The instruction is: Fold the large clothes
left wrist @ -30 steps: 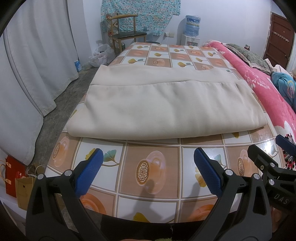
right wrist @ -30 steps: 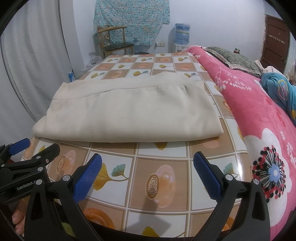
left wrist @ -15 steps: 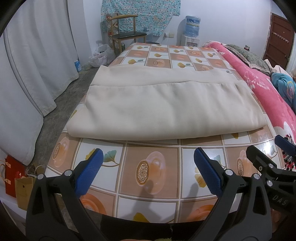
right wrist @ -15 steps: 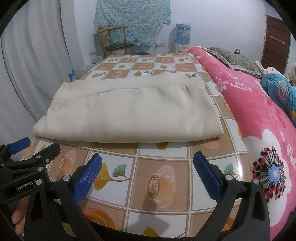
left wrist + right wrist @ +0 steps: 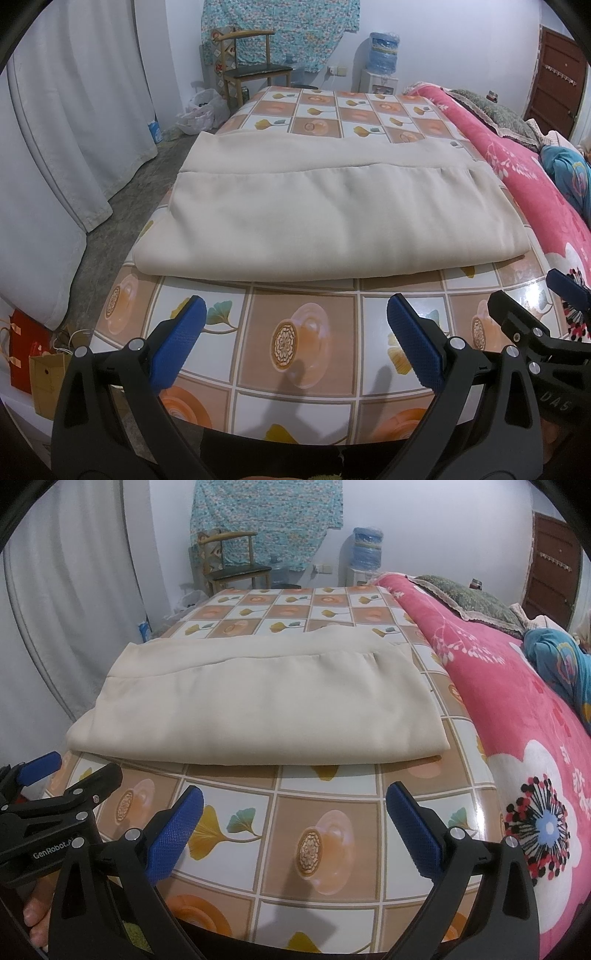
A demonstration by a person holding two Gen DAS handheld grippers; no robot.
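A large cream cloth point(image 5: 325, 218) is laid flat on the counter point(image 5: 303, 332), folded into a wide rectangle, its hemmed edge toward 12 o'clock.

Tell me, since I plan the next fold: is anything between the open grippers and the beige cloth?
Nothing visible. Only bare tablecloth lies between the left gripper, the right gripper and the folded beige cloth.

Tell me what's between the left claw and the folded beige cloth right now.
Only bare patterned tablecloth. In the left wrist view the open left claw sits short of the beige cloth, with nothing on the stretch between; the right wrist view agrees.
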